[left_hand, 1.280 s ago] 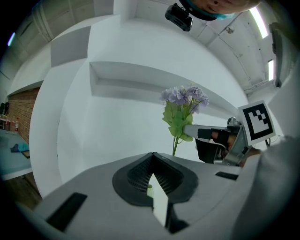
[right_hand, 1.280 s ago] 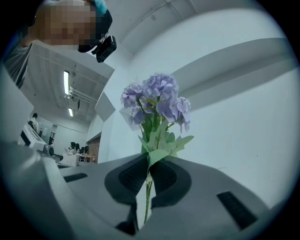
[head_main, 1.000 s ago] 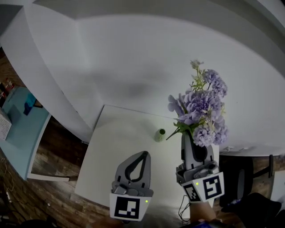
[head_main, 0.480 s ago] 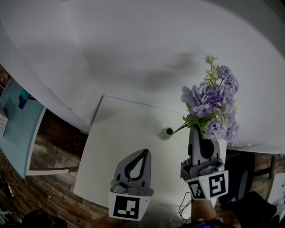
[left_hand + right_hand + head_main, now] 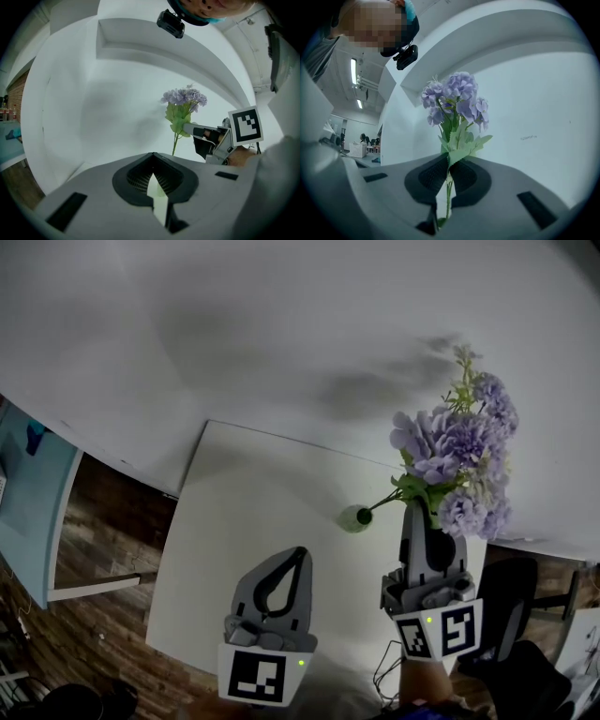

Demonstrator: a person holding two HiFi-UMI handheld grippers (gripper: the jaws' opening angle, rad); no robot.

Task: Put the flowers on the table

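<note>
Flowers [image 5: 448, 451]: purple bunch, standing upright above the table's [image 5: 234, 549] far right part. Right gripper [image 5: 415, 512] is pinching the stem tight. Little is changing since a second ago: the stem's end is staying by the small green vase [image 5: 354, 518], and the bunch is not lying on the table. Left gripper [image 5: 300, 554] is waiting closed, empty.

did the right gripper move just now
Yes. In the right gripper view the wall ledge sits higher than before, above the flowers, so the right gripper dropped or tipped down.
</note>
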